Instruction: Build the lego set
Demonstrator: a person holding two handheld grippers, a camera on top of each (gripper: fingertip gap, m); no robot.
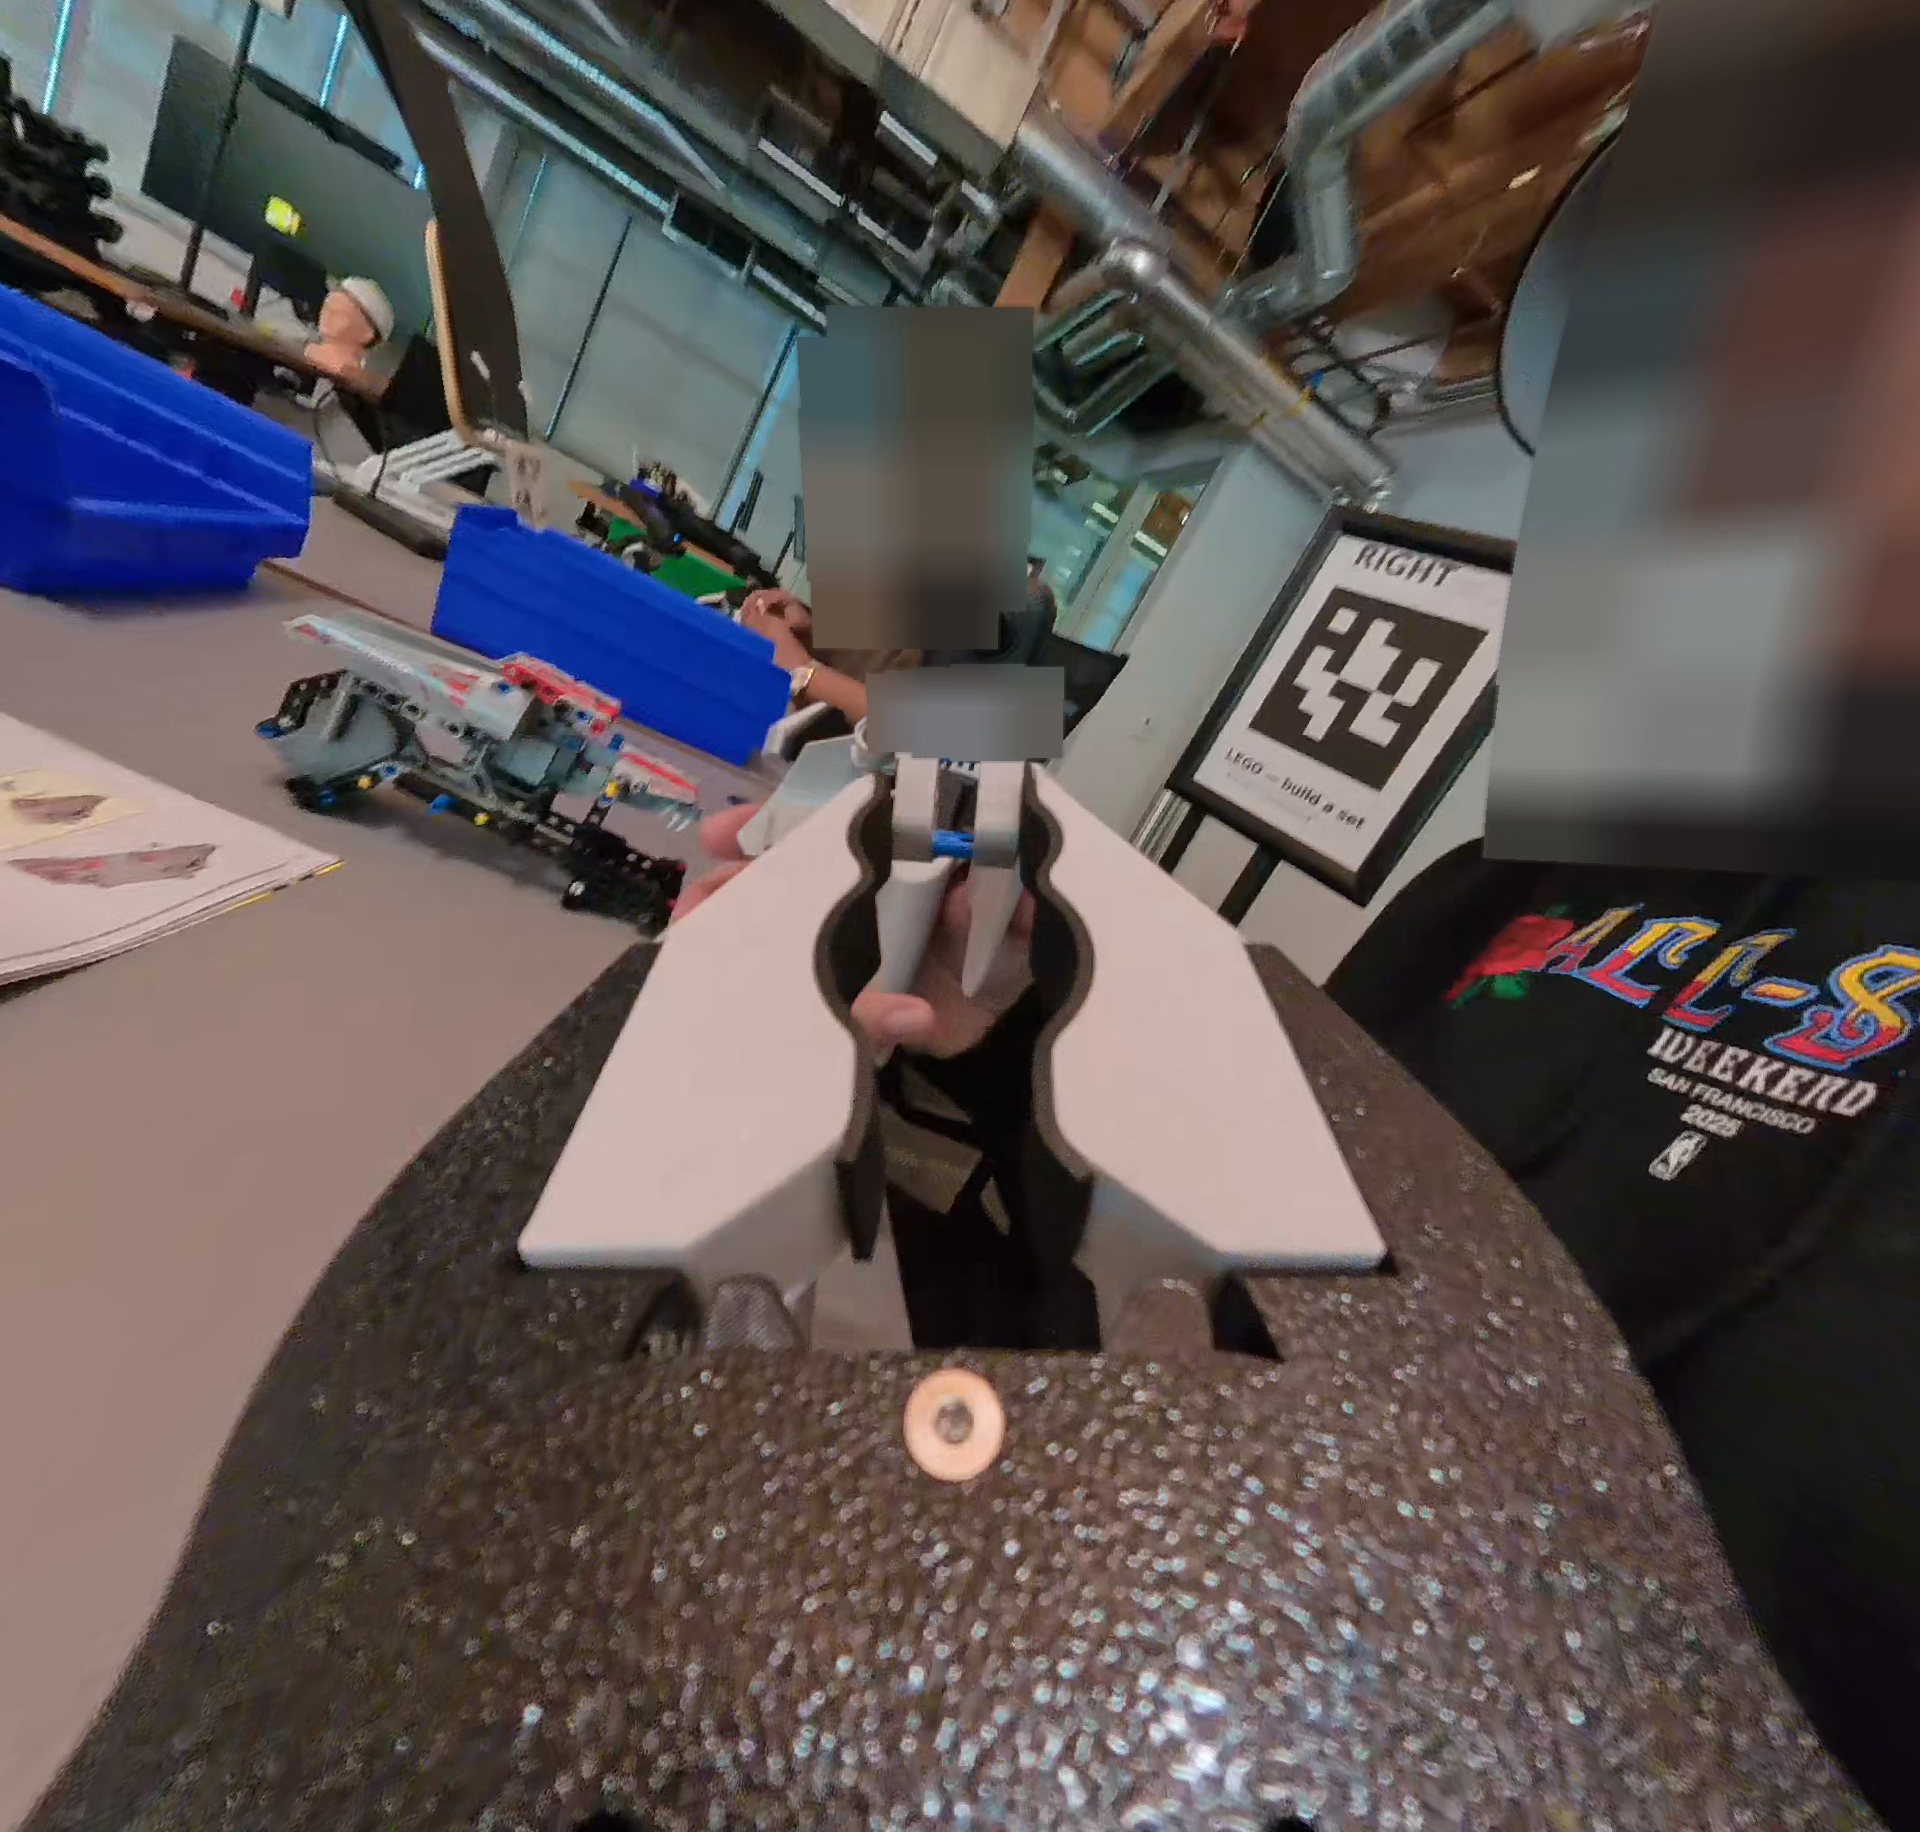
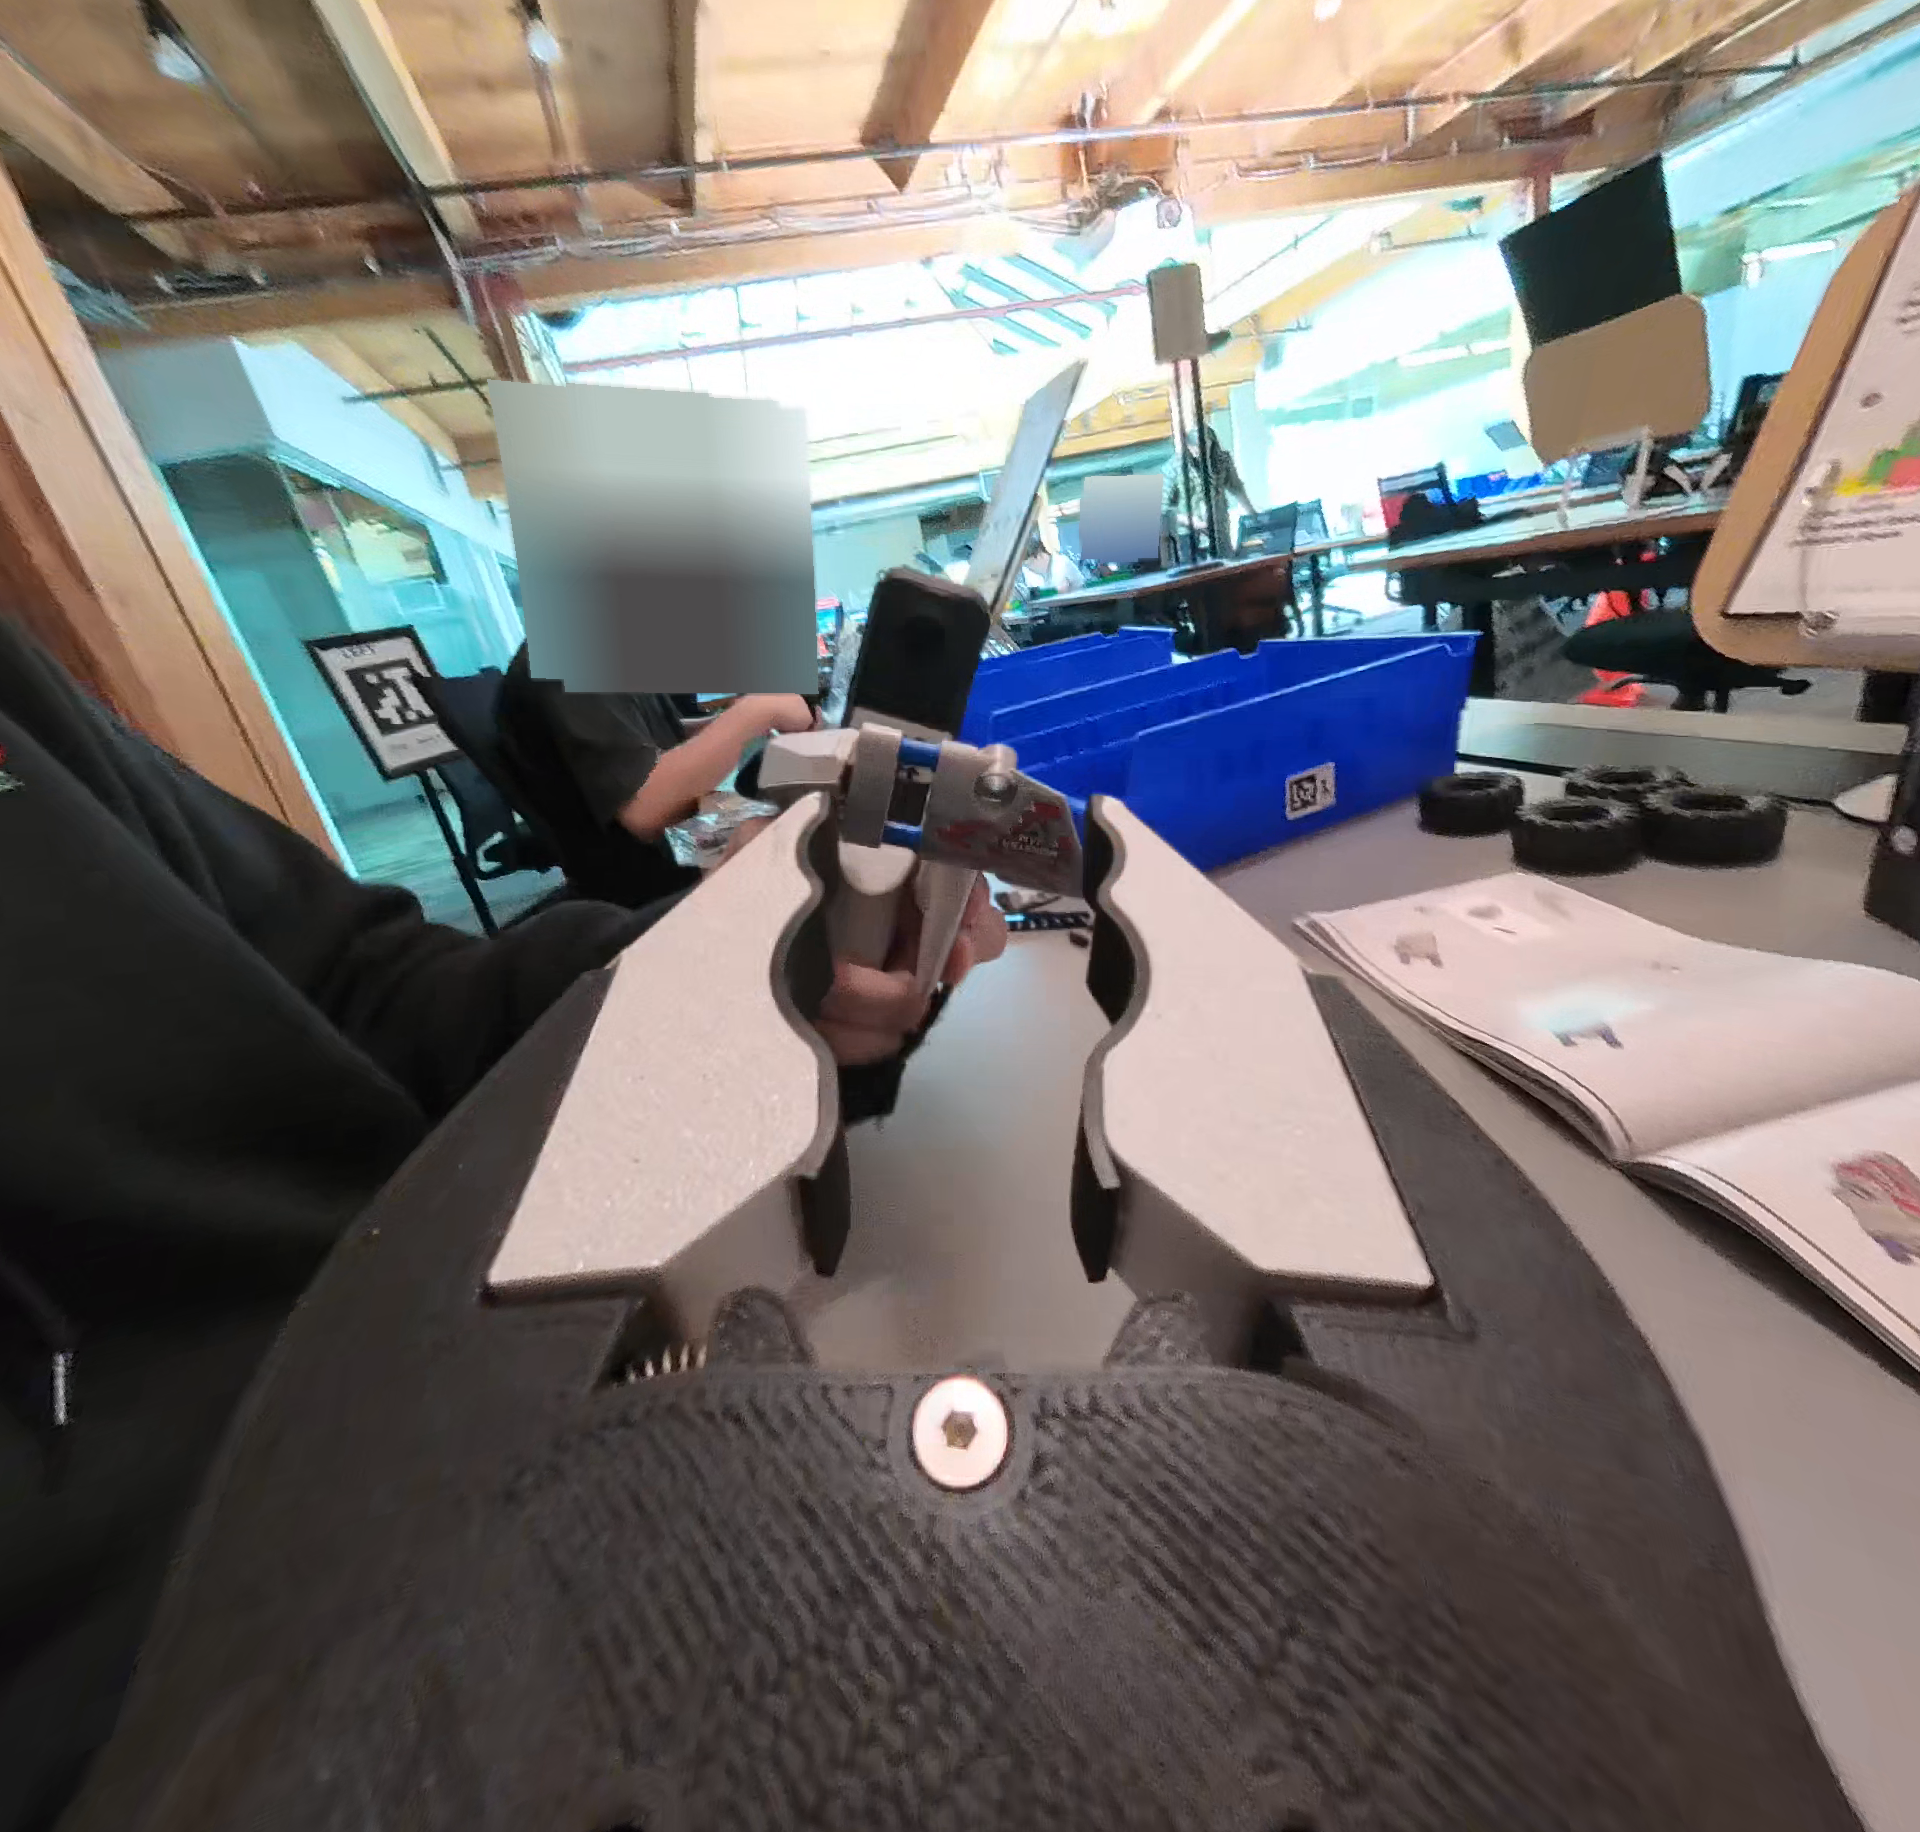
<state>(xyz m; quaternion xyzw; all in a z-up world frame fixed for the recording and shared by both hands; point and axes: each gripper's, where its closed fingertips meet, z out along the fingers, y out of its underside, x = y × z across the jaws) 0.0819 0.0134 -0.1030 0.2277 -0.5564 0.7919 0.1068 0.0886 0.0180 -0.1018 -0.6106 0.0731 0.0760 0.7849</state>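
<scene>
Up close, the left hand-held gripper (image 1: 956, 795) has its 2 grey fingers only narrowly parted, and a small lego sub-assembly (image 1: 914, 816) sits right in the gap at the tips. It is made of grey pieces joined by a blue pin (image 1: 951, 842). I cannot tell whether the pads actually press on it. Bare fingers (image 1: 914, 1013) hold the piece from below.

In the right wrist view, the right hand-held gripper (image 2: 956, 811) has its jaws wide apart with nothing between the pads. The same sub-assembly (image 2: 935, 795), with a red-and-white stickered panel, is just past the tip of its left finger, raised above the table (image 2: 1195, 909) by the hand (image 2: 873, 1003).

A partly built lego model (image 1: 468, 733) lies on the table near blue bins (image 1: 603, 619), with an open instruction booklet (image 1: 156, 868) beside it. The right wrist view shows several black tyres (image 2: 1590, 821) grouped beyond the booklet (image 2: 1558, 1034)
</scene>
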